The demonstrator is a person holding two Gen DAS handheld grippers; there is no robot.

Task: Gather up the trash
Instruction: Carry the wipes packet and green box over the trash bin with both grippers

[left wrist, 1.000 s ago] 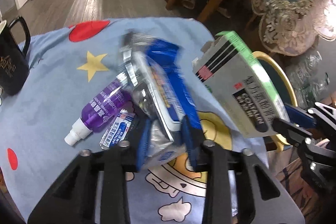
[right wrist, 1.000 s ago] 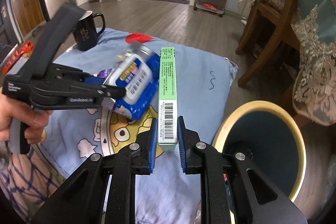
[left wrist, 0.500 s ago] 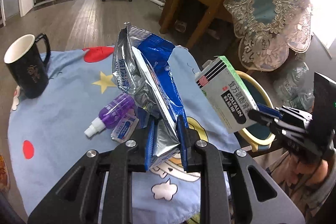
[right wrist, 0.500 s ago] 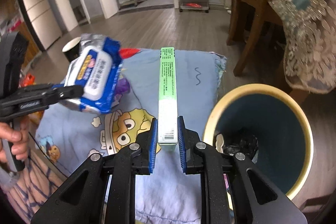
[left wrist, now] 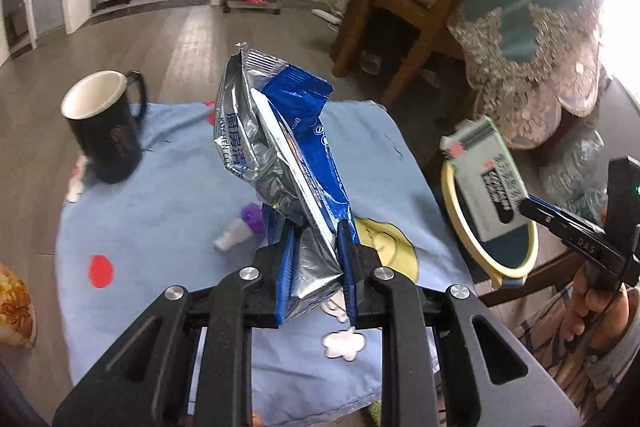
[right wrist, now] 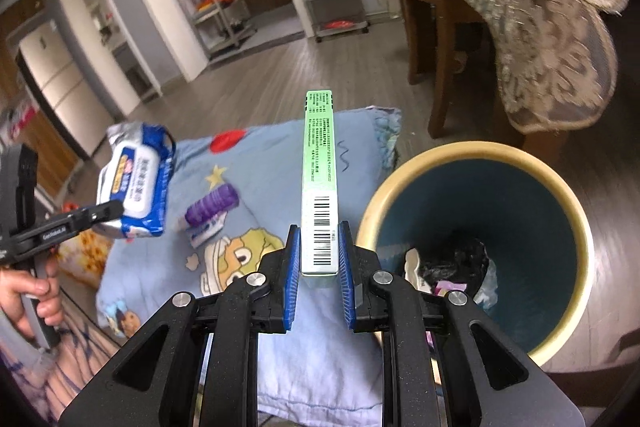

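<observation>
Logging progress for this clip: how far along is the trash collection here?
Done: some rubbish already lies in the bin. In hand: left gripper grips the wipes packet, right gripper the green box, both lifted clear of the cloth. Left: binning both, then the purple bottle on the cloth.

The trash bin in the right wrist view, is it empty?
No, the trash bin already holds a black bag and some scraps at its bottom.

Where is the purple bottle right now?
In the right wrist view the purple bottle lies on the blue cartoon cloth, left of centre, below the lifted wipes pack.
</observation>
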